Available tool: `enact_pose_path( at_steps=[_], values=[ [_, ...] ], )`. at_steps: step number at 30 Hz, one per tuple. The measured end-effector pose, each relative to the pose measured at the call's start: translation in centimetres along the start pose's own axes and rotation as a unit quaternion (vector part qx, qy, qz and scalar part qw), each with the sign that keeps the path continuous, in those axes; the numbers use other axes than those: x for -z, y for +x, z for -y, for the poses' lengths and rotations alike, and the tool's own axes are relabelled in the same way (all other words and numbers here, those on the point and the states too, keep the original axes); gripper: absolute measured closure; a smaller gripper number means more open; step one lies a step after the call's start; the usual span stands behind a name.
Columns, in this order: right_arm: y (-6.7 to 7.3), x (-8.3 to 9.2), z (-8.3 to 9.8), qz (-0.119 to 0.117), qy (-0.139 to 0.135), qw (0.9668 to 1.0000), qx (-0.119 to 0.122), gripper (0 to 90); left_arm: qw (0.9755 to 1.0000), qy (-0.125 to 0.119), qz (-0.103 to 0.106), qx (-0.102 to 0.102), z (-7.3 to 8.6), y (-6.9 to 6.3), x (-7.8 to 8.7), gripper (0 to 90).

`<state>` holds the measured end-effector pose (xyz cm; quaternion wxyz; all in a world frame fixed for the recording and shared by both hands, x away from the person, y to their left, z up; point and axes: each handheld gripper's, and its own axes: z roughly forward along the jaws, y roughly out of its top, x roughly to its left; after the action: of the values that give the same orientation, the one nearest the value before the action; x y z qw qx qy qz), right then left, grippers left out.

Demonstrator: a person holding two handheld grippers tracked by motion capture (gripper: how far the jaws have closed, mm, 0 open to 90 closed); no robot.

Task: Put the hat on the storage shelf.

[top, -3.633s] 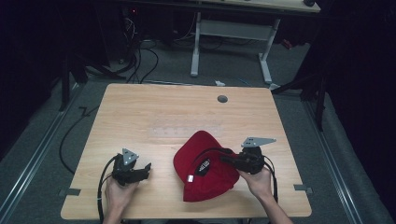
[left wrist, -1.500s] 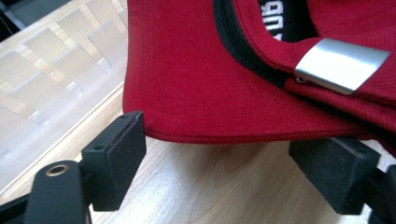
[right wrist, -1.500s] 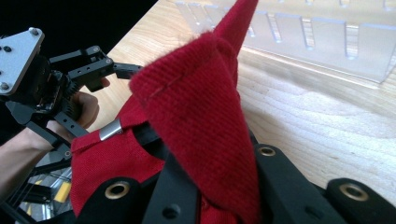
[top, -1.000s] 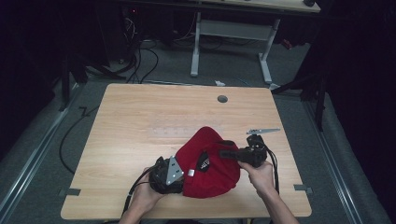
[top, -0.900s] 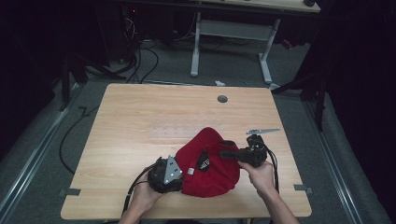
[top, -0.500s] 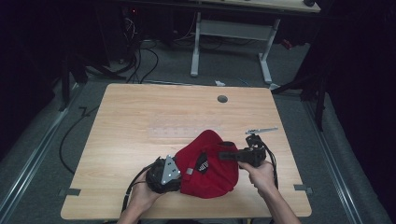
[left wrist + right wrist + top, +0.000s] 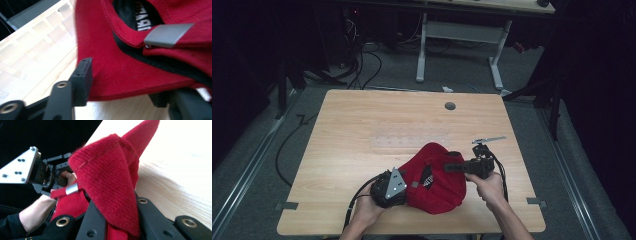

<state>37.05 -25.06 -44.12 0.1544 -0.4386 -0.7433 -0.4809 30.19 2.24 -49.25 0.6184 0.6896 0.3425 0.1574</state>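
Gripping a fold of the red cap (image 7: 434,175), our right gripper (image 7: 117,220) has its jaws clamped tight on the fabric, which bunches up between them in the right gripper view. Our left gripper (image 7: 120,82) sits at the cap's opposite edge, by the back strap, and its jaws have just been closing: the red rim of the cap lies between them, one jaw above the cloth and one below, but we cannot yet see the pads pressing on it, so we count it as not yet gripped.

The cap rests on the wooden table (image 7: 362,125), near the edge closest to us, between our two hands. Just inside the cap's back opening we see the grey metal buckle (image 7: 168,35) on its strap, and above it a black label (image 7: 140,17) with lettering too blurred to read. Beyond the cap, the tabletop carries a small round grommet hole (image 7: 450,106) near its far edge; farther still, the white legs of another desk (image 7: 457,45) stand on the dark floor.

We judge the step in hand to be taking a second hold on the cap, so both ends are secured. Next, the left jaws need to finish closing on the rim without slipping off the thin cloth, while the right hold stays firm; then the cap can be lifted or reshaped.
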Motion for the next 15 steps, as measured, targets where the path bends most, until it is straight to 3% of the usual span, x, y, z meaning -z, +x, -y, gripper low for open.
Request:
enact_pose_path(
  at_steps=[5, 15],
  values=[
    [0.27, -0.06, 0.08, 0.004, -0.004, 0.9999, 0.016, 85.8, 1.0000, 0.001, -0.006, 0.006, -0.25, 0.41, 0.14, 53.6],
    [0.67, 0.03, 0.14, 0.011, -0.011, 0.9991, 0.039, 83.2, 0.9996, 0.011, 0.010, 0.026, -0.98, 0.28, 0.93, 66.5]
  ],
)
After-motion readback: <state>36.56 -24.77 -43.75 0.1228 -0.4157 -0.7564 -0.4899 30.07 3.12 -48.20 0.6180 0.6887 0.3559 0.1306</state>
